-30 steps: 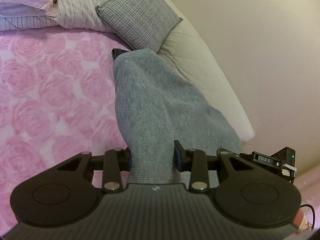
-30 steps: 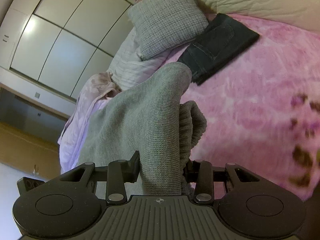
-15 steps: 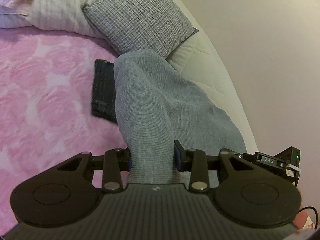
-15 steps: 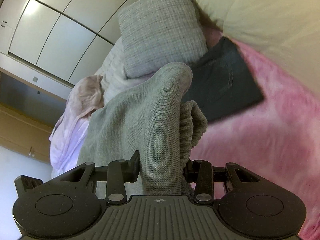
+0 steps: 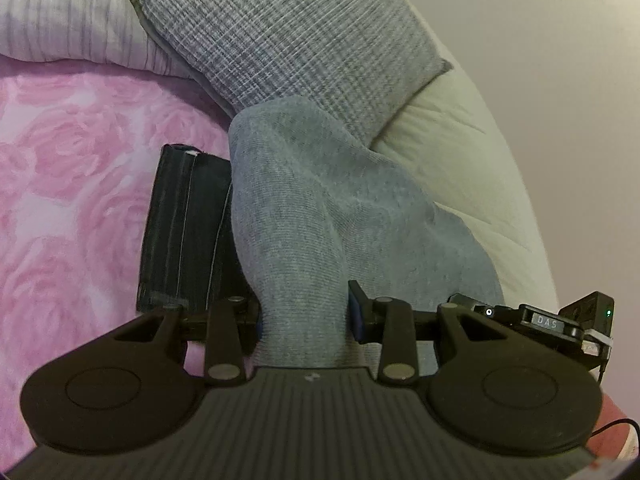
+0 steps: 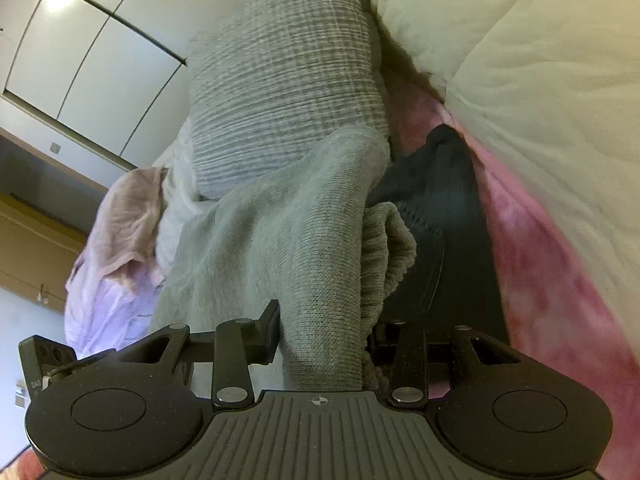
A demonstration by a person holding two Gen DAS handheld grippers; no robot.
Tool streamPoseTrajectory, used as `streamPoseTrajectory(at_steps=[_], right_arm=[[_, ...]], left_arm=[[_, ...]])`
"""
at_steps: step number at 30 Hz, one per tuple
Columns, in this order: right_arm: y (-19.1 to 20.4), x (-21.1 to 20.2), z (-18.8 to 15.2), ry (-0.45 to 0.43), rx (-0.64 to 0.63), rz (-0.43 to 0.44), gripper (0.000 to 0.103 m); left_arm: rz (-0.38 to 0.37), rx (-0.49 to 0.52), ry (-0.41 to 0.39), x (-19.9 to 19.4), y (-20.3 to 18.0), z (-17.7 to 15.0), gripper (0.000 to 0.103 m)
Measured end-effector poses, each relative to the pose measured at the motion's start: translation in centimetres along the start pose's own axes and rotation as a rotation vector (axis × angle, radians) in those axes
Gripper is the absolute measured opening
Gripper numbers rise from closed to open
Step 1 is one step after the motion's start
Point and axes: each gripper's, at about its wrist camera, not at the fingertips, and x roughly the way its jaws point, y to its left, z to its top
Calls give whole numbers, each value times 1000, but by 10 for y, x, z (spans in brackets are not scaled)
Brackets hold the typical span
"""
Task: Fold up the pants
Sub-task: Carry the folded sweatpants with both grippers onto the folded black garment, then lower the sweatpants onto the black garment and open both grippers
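Left hand-held gripper (image 5: 306, 316): my jaws are pinched on a fold of the grey pants (image 5: 304, 216), partly closed around the cloth.
Grey pants: they hang between my two grippers, above the pink rose-print bed (image 5: 68, 184).
Folded dark jeans (image 5: 184, 232): flat on the bed, just under the grey cloth, in front of the checked pillow (image 5: 288, 36).
Right hand-held gripper (image 6: 324, 344): my jaws clamp the thick bunched end with its ribbed band (image 6: 384, 252).
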Motion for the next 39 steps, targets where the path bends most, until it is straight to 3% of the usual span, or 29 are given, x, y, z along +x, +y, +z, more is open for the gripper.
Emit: streamPoseTrajectory(at_steps=[13, 14, 17, 19, 24, 26, 27, 28, 31, 34, 39], right_arm=[[-62, 66, 36, -23, -16, 8, 38], [-64, 72, 37, -25, -19, -10, 39], [-73, 89, 39, 3, 2, -153, 55], [-70, 83, 40, -21, -9, -185, 64], [-36, 47, 38, -133, -174, -352, 65], [-20, 39, 36, -194, -267, -408, 65], [-14, 40, 36, -220, -322, -429, 64], [-7, 44, 35, -237, -379, -449, 56], [6, 68, 35, -228, -505, -477, 24], [2, 101, 38, -210, -537, -545, 21], [-18, 136, 47, -175, -580, -593, 21]], left_arm=[[23, 17, -10, 92, 29, 21, 32], [30, 20, -7, 98, 31, 22, 32], [100, 33, 25, 120, 37, 24, 37], [124, 15, 42, 126, 41, 26, 41], [179, 67, 30, 107, 34, 34, 43], [224, 88, -32, 92, 29, 39, 37], [254, 105, -66, 86, 24, 42, 34], [273, 130, -98, 82, 18, 46, 34], [269, 212, -130, 88, -3, 58, 25], [304, 350, -91, 117, -24, 60, 25], [420, 432, -22, 173, -25, 60, 24]])
